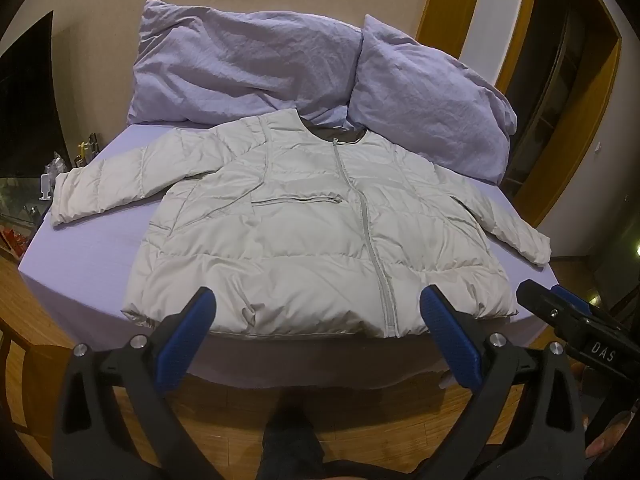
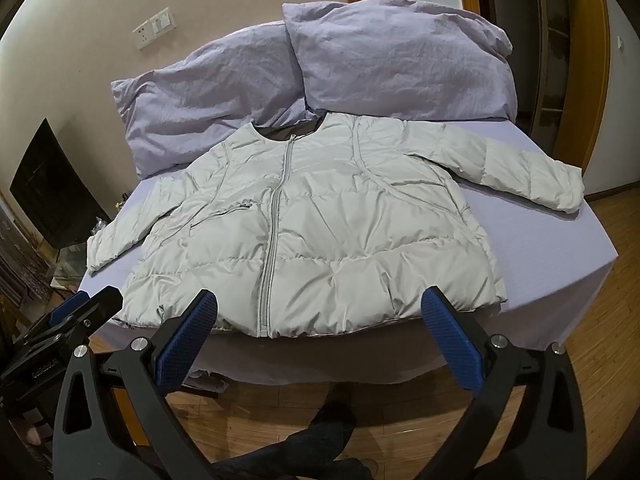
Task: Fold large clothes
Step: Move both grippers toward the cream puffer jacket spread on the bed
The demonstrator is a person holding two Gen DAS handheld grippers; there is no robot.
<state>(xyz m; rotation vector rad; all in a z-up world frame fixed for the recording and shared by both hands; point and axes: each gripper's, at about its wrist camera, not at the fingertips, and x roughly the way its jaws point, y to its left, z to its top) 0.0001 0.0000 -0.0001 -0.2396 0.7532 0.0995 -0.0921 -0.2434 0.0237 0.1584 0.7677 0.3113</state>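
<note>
A pale grey puffer jacket [image 1: 304,224] lies flat and zipped on the lilac bed [image 1: 88,248], front up, both sleeves spread out, collar toward the pillows. It also shows in the right wrist view [image 2: 320,232]. My left gripper [image 1: 318,308] is open and empty, held over the floor just short of the jacket's hem. My right gripper [image 2: 320,308] is open and empty, likewise before the hem. The right gripper [image 1: 560,312] shows at the right of the left wrist view; the left gripper [image 2: 80,312] shows at the left of the right wrist view.
Two lilac pillows [image 1: 240,68] [image 1: 432,108] lean against the wall at the head of the bed. A wooden floor [image 1: 240,412] lies below the bed's near edge. A dark cabinet with small items [image 1: 24,128] stands left; a wooden door frame [image 1: 580,120] stands right.
</note>
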